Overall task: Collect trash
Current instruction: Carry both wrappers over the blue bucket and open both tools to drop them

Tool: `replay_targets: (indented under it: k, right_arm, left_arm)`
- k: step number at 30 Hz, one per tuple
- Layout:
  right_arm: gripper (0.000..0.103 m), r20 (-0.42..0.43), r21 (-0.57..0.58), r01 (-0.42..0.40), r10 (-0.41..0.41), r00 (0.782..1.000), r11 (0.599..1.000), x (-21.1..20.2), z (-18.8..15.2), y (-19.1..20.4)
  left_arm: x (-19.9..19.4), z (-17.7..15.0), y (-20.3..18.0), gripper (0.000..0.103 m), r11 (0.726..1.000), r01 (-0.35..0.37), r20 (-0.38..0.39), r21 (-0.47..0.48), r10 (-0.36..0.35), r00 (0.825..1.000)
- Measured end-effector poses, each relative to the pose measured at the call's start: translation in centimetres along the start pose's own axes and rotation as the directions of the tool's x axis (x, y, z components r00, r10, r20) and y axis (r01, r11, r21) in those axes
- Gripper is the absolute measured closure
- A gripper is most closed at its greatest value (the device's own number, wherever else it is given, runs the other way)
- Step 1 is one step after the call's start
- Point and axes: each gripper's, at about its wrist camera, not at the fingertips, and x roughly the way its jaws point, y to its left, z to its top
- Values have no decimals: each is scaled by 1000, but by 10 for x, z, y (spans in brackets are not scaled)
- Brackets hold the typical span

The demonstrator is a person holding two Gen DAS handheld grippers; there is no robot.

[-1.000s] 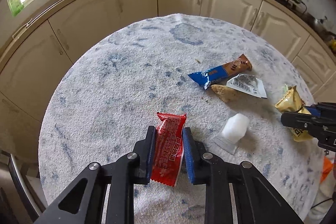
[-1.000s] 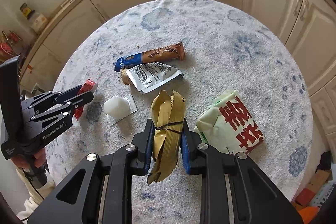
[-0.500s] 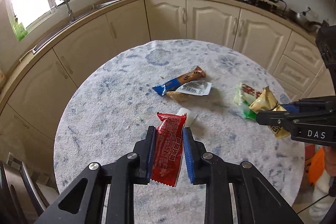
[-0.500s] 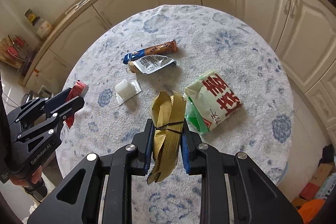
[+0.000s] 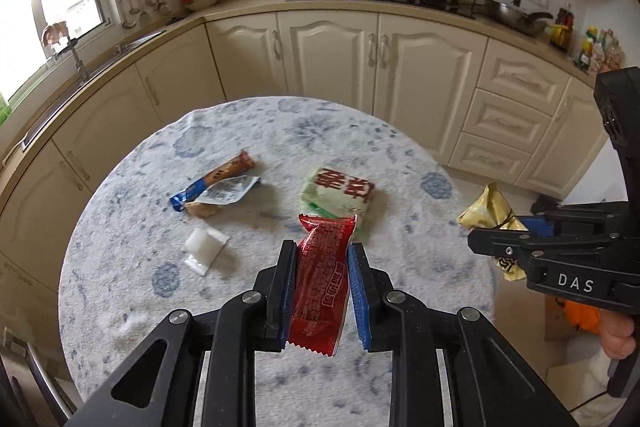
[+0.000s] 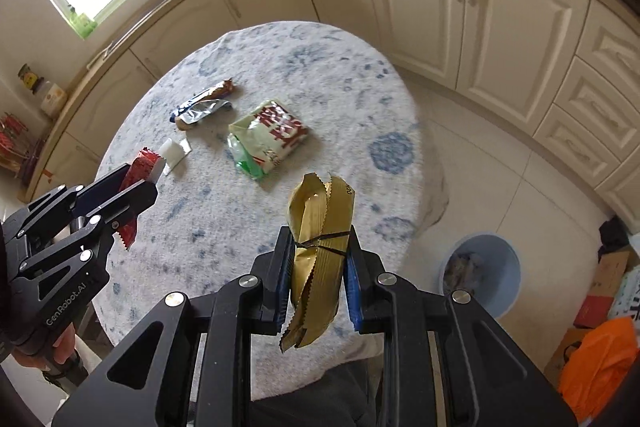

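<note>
A: Two grippers loaded? 
B: Yes. Left gripper pinches red wrapper; right gripper pinches gold wrapper, both lifted. 
A: Next? 
B: Likely carry to blue bin, ahead-right.

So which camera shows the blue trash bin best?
The right wrist view: the blue trash bin stands on the floor beside the table, its open top visible with something inside. The left wrist view does not show it.
</note>
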Motion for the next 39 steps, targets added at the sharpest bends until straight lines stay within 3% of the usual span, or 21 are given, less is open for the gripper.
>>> replay_targets:
  k: [12,21,29,34,37,38,39]
  right_arm:
    - [80,-3,198,127,-129,992,972,-36,-54,-116]
    - [80,-58,325,203,-195,979,924,-46,-90,-199]
    - [80,-104,409,252,-229,968,877,-48,-111,-256]
    - [80,-116,447,257,-229,966,857,-47,-116,-280]
    - [80,-121,455,270,-241,963,849,-43,-116,-287]
    - [80,-124,455,272,-243,962,848,-42,-117,-288]
    - [80,-127,458,269,-237,963,847,-39,-116,-290]
  left_arm:
    - [41,22,-129,81,977,153,-77,146,-143,987]
    - [98,36,-220,81,942,270,-196,199,-232,953]
    - [165,54,-281,81,911,327,-278,251,-255,926]
    - [201,62,-313,81,902,323,-293,286,-239,926]
    - [216,65,-324,70,900,322,-306,293,-231,924]
    - [222,66,-327,51,908,295,-308,298,-201,930]
    - [226,66,-330,42,915,270,-303,300,-177,936]
